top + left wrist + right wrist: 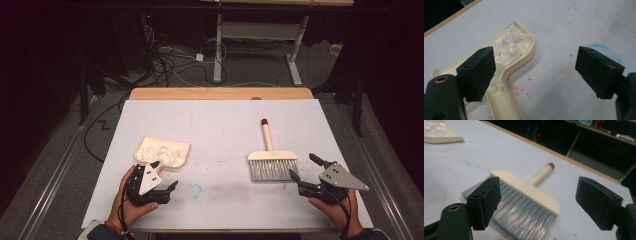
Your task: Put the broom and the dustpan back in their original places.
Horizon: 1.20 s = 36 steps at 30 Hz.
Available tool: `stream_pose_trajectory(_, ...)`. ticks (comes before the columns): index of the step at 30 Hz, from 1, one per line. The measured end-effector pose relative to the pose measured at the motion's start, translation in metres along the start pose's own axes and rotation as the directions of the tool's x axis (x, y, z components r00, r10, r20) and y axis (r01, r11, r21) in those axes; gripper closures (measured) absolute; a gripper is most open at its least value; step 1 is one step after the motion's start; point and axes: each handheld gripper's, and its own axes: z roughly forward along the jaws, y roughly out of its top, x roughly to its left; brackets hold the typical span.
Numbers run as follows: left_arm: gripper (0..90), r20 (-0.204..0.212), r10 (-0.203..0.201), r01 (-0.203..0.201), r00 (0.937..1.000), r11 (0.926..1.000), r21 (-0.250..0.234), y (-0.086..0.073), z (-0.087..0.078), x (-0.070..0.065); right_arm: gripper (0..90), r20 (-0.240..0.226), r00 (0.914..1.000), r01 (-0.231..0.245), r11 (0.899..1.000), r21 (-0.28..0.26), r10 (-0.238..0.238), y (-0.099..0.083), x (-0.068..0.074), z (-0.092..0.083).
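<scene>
A cream dustpan holding white scraps lies at the left of the white-covered table. My left gripper is open just in front of the pan, near its handle. In the left gripper view the gripper has one jaw over the dustpan and the other over bare sheet. A cream brush with grey bristles and a red-tipped handle lies at the right, handle pointing away. My right gripper stands open at the bristles' right end. In the right gripper view the brush lies between the spread jaws of the gripper.
A blue smudge and red specks mark the sheet near the front middle. The table's wooden far edge shows beyond the sheet. Cables and another table's legs stand on the floor behind. The dustpan appears far off in the right gripper view.
</scene>
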Motion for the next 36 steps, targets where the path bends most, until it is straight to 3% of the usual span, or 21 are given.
stream_pose_trajectory(1,15.4,0.001,0.003,-0.003,1.0,1.0,-0.002,0.0,0.0,0.0,22.5,-0.003,0.9999,-0.012,1.0,0.004,0.012,-0.006,0.001,0.0)
stream_pose_trajectory(3,15.4,-0.003,0.007,-0.007,1.0,1.0,-0.002,0.001,0.0,-0.001,22.2,-0.005,0.9999,0.014,0.999,0.033,-0.014,-0.015,0.004,0.001)
stream_pose_trajectory(6,15.4,-0.004,0.012,-0.012,0.9999,0.9999,0.001,0.0,0.001,-0.002,21.3,-0.024,0.9997,-0.008,0.999,0.041,0.009,-0.019,0.006,0.0)
stream_pose_trajectory(12,15.4,-0.014,0.034,-0.034,0.9993,0.9993,0.016,0.0,0.001,-0.003,18.5,-0.031,0.9991,-0.028,1.0,0.012,0.028,-0.012,0.007,-0.003)
stream_pose_trajectory(14,15.4,-0.01,0.025,-0.025,0.9996,0.9996,0.01,-0.001,0.001,-0.003,18.4,-0.035,0.9986,-0.039,0.999,0.013,0.039,-0.011,0.007,-0.003)
stream_pose_trajectory(19,15.5,-0.013,0.039,-0.039,0.9992,0.9991,0.016,0.0,0.0,-0.004,18.4,-0.041,0.9992,0.0,1.0,0.008,0.001,-0.008,0.012,-0.004)
stream_pose_trajectory(36,15.5,-0.005,0.048,-0.048,0.9988,0.9986,0.02,-0.001,0.0,-0.006,18.4,-0.024,0.9997,0.006,1.0,-0.003,-0.006,-0.004,0.014,-0.006)
